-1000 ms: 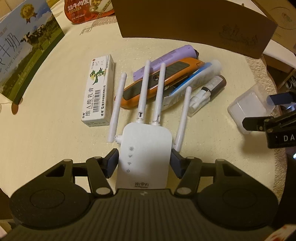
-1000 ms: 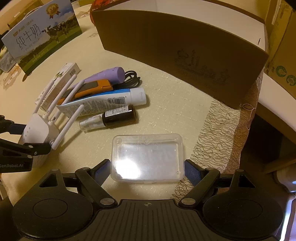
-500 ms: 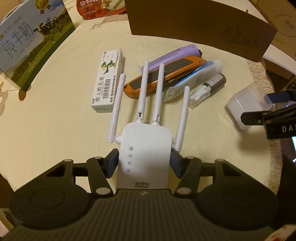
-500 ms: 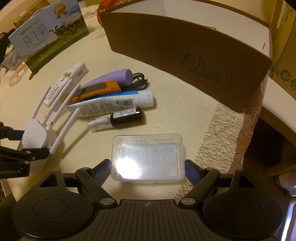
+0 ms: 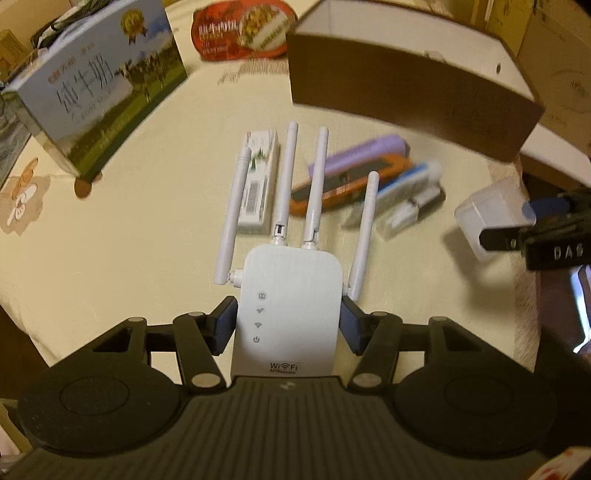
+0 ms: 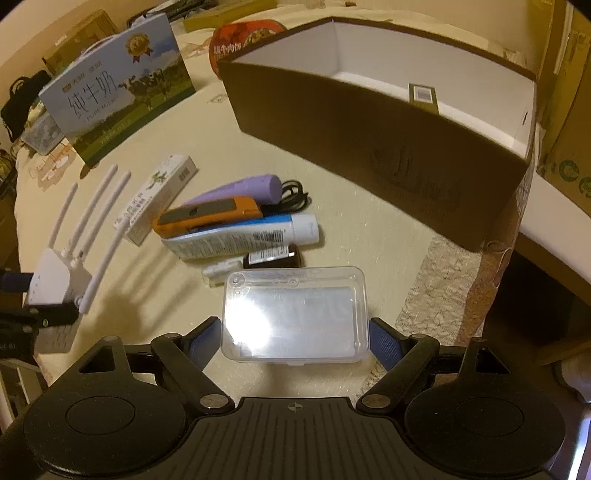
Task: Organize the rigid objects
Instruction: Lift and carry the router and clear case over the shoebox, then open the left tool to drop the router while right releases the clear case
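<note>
My left gripper (image 5: 288,325) is shut on a white WiFi repeater (image 5: 288,295) with several antennas and holds it above the table; the repeater also shows at the left of the right wrist view (image 6: 55,280). My right gripper (image 6: 295,336) is shut on a clear plastic case (image 6: 295,314), lifted off the table; the case also shows in the left wrist view (image 5: 487,214). An open brown cardboard box (image 6: 369,147) with a white inside stands behind, holding a small item (image 6: 423,96).
On the cream tablecloth lie a white medicine carton (image 6: 159,199), a purple device (image 6: 236,188) with a black cord, an orange device (image 6: 207,216), a white tube (image 6: 243,240) and a small dark bottle (image 6: 269,258). A milk carton box (image 6: 118,92) and red packet (image 5: 240,29) stand at the back.
Both grippers have risen and pulled back with their objects; the table items look farther away and the box's inside has come into the right wrist view.
</note>
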Action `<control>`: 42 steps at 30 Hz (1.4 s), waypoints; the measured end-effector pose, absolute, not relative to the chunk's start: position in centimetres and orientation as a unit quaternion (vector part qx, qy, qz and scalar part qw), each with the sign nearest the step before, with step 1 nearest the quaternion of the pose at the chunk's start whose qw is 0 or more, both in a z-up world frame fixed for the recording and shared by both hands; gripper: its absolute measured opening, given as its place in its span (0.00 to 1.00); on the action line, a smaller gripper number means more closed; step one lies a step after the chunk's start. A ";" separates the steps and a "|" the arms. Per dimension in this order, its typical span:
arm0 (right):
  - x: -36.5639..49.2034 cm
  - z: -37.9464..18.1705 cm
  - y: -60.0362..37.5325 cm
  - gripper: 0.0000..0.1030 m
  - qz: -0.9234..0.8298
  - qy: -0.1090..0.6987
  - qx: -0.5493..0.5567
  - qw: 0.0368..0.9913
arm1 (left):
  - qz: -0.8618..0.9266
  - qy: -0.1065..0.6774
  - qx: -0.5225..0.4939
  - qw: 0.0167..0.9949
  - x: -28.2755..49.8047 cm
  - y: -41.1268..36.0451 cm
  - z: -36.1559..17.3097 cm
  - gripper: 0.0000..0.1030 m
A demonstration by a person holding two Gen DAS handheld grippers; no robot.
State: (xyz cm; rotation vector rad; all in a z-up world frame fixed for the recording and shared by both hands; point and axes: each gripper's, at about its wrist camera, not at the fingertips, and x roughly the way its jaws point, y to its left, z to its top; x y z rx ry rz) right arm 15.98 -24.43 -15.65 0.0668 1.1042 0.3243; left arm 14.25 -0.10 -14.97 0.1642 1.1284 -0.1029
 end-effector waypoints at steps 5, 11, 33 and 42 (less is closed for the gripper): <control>17.0 -13.1 -25.0 0.80 0.151 0.497 0.037 0.854 | -0.064 0.511 0.077 0.854 16.4 -1.3 -12.9 0.54; 19.6 -9.7 -26.1 0.80 0.139 0.458 0.035 0.877 | -0.098 0.474 0.095 0.870 20.5 -3.6 -10.3 0.54; 36.9 -8.6 -35.2 0.80 0.024 0.436 0.028 0.899 | -0.152 0.423 0.142 0.882 41.9 -14.1 -8.7 0.54; 38.9 -13.5 -35.5 0.80 0.026 0.472 -0.045 0.880 | -0.145 0.457 0.159 0.863 44.8 -15.6 -13.5 0.54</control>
